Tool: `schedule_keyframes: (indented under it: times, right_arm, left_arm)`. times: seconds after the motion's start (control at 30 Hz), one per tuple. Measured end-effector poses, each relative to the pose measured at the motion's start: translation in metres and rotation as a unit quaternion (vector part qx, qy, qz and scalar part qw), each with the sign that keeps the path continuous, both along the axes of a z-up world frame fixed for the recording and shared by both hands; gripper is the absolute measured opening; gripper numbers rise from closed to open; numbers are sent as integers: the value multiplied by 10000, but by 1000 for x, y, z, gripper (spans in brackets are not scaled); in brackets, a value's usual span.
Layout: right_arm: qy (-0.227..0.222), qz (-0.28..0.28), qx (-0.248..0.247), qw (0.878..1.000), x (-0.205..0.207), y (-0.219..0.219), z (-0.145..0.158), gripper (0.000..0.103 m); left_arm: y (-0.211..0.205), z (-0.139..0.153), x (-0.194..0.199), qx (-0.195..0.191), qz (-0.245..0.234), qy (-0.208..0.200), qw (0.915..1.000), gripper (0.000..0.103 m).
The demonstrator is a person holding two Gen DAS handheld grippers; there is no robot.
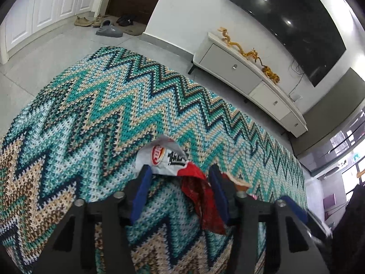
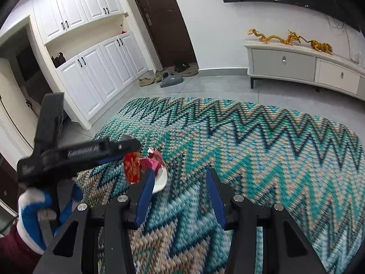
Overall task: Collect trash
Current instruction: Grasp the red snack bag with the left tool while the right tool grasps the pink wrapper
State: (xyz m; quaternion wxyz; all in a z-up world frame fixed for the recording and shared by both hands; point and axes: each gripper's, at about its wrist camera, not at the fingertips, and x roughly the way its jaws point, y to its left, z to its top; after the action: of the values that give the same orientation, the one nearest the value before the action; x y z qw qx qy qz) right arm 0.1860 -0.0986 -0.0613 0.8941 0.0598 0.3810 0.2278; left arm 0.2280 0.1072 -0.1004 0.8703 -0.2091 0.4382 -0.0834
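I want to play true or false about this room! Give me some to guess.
1. The patterned cloth has zigzags. True.
2. The door is white. False: it is dark brown.
3. Golden dragon figures stand on the white cabinet. True.
4. The right gripper holds a wrapper. False: its jaws are open, with only cloth showing between them.
5. Shoes lie near the door. True.

Open right tongs, wrappers, rug

Zigzag teal-beige rug on grey tiled floor; crumpled wrappers on rug.
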Motion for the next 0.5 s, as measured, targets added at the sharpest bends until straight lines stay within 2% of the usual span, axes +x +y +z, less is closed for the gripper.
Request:
schedule_keyframes:
  times: [0.2,0.43,0.5]
  right_arm:
    - [116,192,12,9997,14,19,-7,42]
    - [289,378,-15,9989,22,37,-17,42]
    - [337,393,-44,9986,23,41,-21,39]
  left_arm:
    - [4,3,-15,-55,-241,-165,9996,33]
    - [4,7,-24,-100,-376,-264,9989,26]
    - [6,9,-28,-130,-399,-278,9987,22]
